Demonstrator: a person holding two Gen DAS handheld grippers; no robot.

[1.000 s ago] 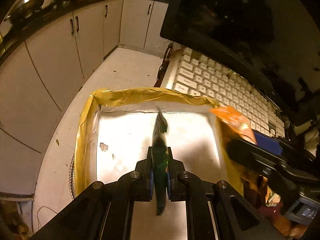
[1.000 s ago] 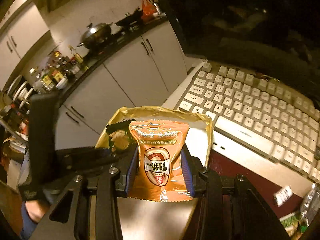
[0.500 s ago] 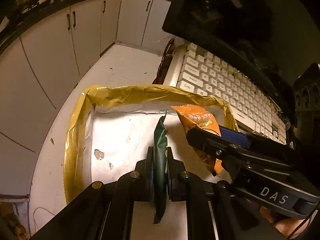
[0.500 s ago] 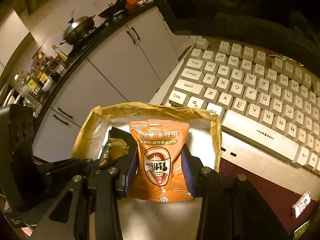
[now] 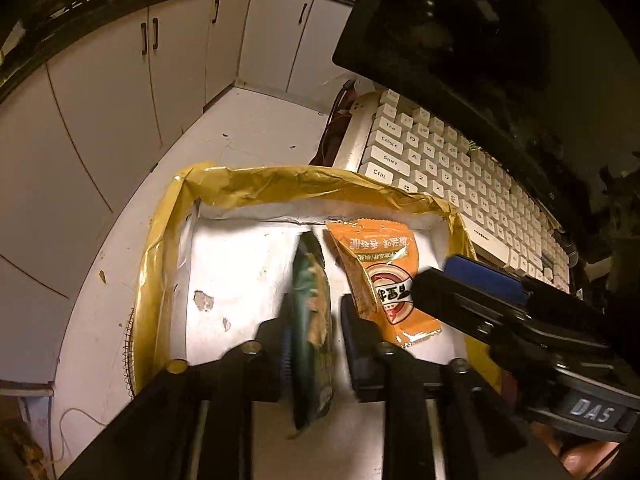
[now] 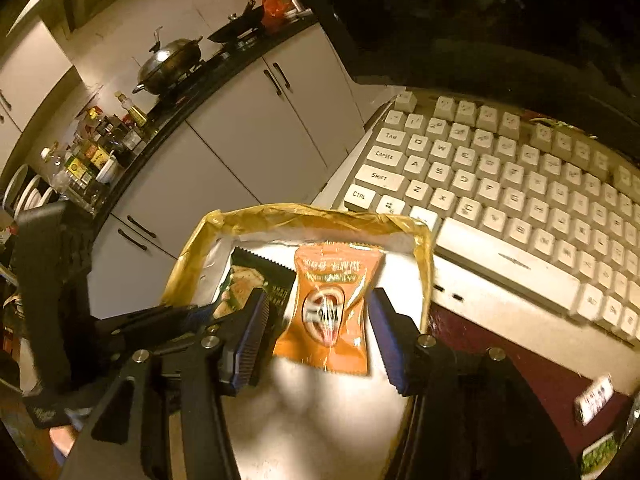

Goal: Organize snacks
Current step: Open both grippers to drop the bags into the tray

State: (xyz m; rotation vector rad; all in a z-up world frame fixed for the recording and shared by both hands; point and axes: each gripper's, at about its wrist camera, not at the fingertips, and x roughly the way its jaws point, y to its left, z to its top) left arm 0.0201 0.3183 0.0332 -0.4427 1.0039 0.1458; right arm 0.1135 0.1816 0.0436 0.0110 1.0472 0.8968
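Observation:
A white box (image 5: 248, 280) with yellow-taped walls (image 6: 304, 213) lies under both grippers. My left gripper (image 5: 316, 332) is open; a dark green snack packet (image 5: 310, 304) stands blurred between its spread fingers, free of them. My right gripper (image 6: 320, 320) is open too; an orange snack packet (image 6: 326, 304) is blurred between its wide fingers, dropping into the box. The orange packet also shows in the left wrist view (image 5: 380, 276), and the green packet in the right wrist view (image 6: 248, 280).
A white keyboard (image 6: 500, 184) lies right of the box, under a dark monitor (image 5: 480, 20). White kitchen cabinets (image 5: 120, 88) and a floor are beyond the table edge. A small white wrapper (image 6: 596, 396) lies on the dark red mat at right.
Both grippers have opened. The green packet and the orange packet have been let go and are falling into the box.

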